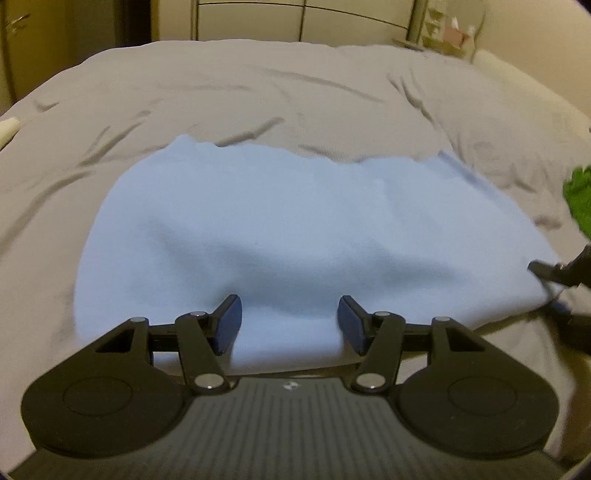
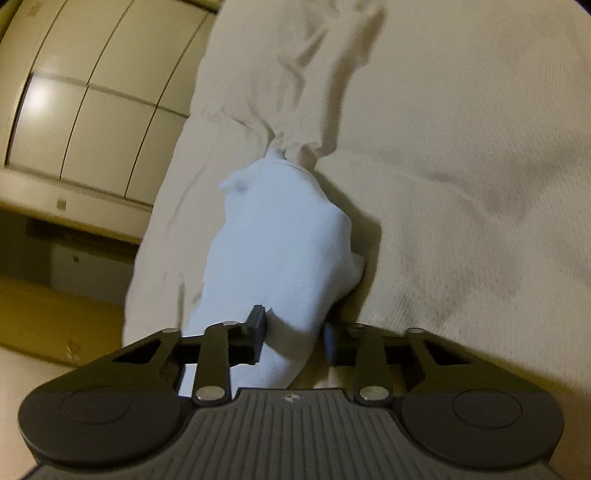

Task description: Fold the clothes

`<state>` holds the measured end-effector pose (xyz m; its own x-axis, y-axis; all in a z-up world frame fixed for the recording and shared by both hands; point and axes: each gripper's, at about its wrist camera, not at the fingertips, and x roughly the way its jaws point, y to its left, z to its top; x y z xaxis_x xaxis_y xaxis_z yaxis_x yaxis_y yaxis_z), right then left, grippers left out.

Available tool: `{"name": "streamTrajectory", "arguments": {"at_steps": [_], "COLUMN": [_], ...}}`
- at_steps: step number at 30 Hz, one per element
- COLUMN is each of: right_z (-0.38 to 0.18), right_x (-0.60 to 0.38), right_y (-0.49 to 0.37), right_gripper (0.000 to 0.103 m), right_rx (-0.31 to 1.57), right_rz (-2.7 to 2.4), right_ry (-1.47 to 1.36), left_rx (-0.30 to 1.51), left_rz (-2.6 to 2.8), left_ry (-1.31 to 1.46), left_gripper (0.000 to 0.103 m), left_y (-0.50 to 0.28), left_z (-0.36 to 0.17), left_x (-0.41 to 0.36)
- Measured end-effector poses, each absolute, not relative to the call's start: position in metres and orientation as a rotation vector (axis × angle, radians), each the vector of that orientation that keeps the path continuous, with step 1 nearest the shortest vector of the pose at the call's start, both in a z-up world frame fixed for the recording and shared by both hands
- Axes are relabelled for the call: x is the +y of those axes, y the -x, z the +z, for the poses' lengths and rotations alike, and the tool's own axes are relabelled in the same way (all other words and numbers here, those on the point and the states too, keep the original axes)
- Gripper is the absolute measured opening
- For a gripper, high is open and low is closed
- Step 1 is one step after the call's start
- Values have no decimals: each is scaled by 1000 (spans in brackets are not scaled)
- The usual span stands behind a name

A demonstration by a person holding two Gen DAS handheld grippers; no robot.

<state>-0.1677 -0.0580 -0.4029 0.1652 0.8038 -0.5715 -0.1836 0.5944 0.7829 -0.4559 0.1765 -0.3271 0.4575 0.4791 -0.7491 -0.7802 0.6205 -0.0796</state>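
A light blue cloth (image 1: 295,221) lies spread across the grey bed sheet (image 1: 258,96), its long side running left to right. My left gripper (image 1: 290,325) hovers at the cloth's near edge, jaws wide apart, with flat cloth beneath them and nothing pinched. In the right wrist view the same cloth (image 2: 280,240) runs away from me in a bunched ridge, and my right gripper (image 2: 293,332) is shut on its near end, both pads pressing the fabric. That gripper's dark fingers (image 1: 543,267) show at the cloth's right corner in the left wrist view.
A green piece of fabric (image 1: 578,199) lies at the bed's right edge. The wrinkled sheet (image 2: 461,166) spreads to the right of the cloth. Pale wardrobe doors (image 2: 92,110) and a yellowish floor (image 2: 55,317) lie past the bed's side. A headboard (image 1: 295,22) stands at the back.
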Motion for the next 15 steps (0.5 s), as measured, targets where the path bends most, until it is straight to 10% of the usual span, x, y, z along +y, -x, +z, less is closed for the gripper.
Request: {"name": "streamTrajectory", "arguments": {"at_steps": [15], "right_z": [-296], "right_x": [68], "right_y": [332], "right_gripper": [18], "right_rx": [304], "right_rz": [1249], "right_ry": [397], "left_rx": [515], "left_rz": [784], "left_ry": [825], "left_gripper": [38], "left_y": [568], "left_z": [-300], "left_x": [212]}}
